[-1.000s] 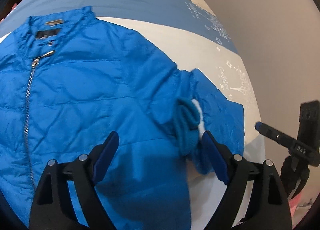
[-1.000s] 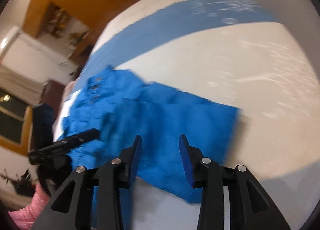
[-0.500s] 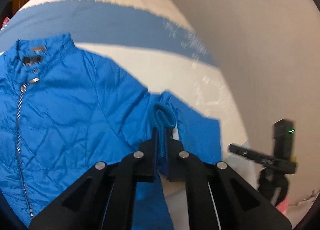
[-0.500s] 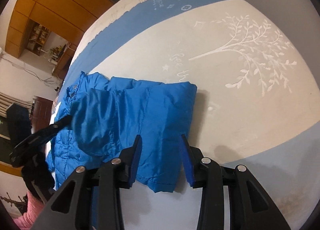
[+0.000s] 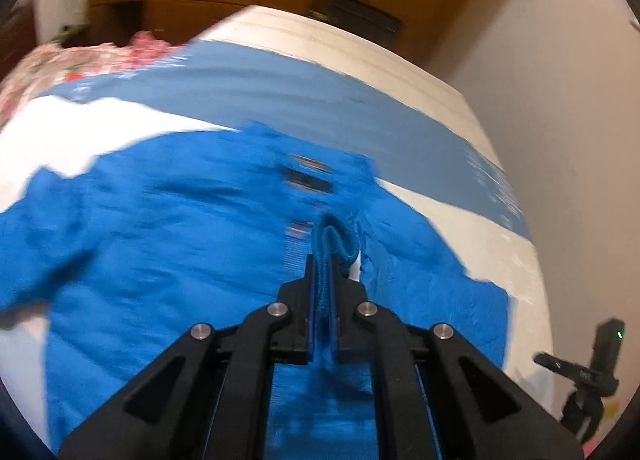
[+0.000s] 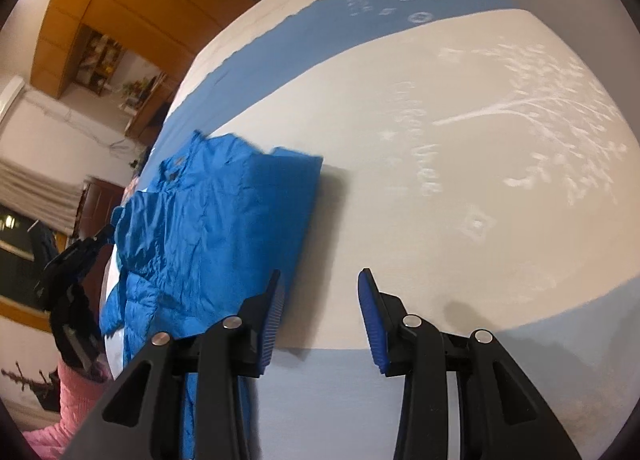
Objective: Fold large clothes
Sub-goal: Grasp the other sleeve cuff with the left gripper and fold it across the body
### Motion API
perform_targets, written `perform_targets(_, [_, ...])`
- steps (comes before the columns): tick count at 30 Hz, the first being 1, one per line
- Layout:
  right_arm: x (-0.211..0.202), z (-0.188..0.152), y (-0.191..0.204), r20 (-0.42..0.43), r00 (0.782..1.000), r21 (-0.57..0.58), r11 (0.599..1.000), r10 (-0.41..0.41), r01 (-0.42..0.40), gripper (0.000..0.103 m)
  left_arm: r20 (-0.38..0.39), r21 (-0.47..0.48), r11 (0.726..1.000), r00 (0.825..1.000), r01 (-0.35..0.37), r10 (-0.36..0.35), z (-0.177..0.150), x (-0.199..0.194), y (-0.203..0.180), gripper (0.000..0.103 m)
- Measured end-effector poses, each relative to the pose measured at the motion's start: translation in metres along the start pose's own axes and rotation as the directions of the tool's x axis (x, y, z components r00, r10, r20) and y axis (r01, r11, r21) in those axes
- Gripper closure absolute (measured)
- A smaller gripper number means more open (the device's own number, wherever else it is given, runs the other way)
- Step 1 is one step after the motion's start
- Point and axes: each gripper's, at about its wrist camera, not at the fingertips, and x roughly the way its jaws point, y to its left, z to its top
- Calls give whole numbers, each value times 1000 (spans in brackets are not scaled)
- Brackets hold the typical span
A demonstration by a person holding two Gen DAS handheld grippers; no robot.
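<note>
The sleeve is caught and swinging over

The left claw (image 5: 324, 284) snapped shut on the knit cuff (image 5: 334, 238), dragging the sleeve across the blue jacket (image 5: 160, 260) below it. The right claw (image 6: 320, 316) waits half open, empty, jacket at its left.

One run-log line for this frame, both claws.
left claw: shut on sleeve cuff | right claw: open, empty | jacket: on bed
</note>
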Motion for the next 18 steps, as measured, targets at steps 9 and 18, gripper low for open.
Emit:
perform_targets(9, [65,7,82,-115,990,-144,985,80,-97,64,-7,-113,971,977,-212,212,12,-10,90,100])
perform_targets(18, [121,0,106,-191,980,-197,980,-53,14,64,-182,-155,955,957,-254,225,-15,33,140,95])
